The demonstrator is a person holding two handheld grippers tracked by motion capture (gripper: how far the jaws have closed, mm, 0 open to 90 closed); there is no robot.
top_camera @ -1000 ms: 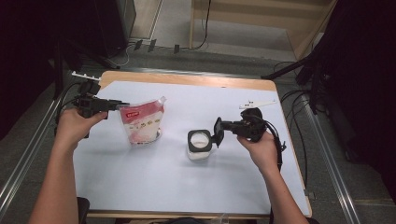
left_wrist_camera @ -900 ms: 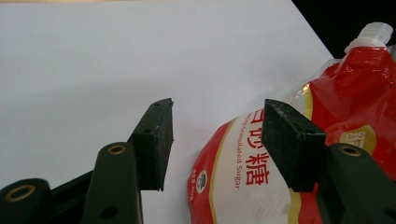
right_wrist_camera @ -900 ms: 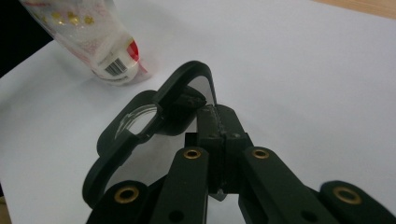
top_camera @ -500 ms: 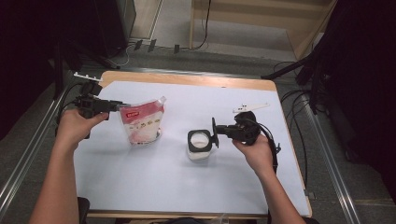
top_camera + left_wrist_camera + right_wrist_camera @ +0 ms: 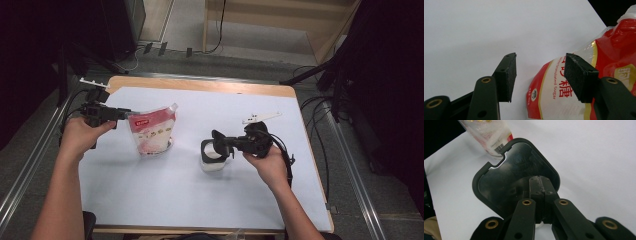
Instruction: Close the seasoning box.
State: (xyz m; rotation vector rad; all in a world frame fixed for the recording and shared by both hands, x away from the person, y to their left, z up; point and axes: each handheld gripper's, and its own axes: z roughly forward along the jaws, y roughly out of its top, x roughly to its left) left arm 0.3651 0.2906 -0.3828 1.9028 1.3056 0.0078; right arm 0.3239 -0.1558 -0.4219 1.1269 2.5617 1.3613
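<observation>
A white-covered table [image 5: 150, 200] with a wooden rim is seen from above, with a person's two forearms reaching in from the near edge, each hand holding a black two-jaw gripper. At the left, the left gripper [image 5: 118, 114] is held level, its jaws spread wide and empty — in the left gripper view the two black pads [image 5: 507, 75] stand well apart with bare table between them. Just to its right stands a red-and-white clear plastic pouch of granulated sugar [image 5: 151, 132], upright and slightly tilted, its long axis running up from the table toward a spout at the far upper corner; its near-left edge lies just beside the right-hand pad, not yet between the jaws. Right of centre sits a small squarish white container [image 5: 212, 161], which appears to hold something white, though its contents cannot be told for certain. Its black rounded-square hinged lid [image 5: 517, 173] is raised, and the right gripper [image 5: 541, 192] is clamped on a tab at the lid's underside, jaws pressed together around it. The pouch lies to the left of the container, near it but apart. It is judged that the pouch must next be grasped by the left gripper — the nearer one — with a short move rightward, and a slip of the soft plastic is the likely risk.
</observation>
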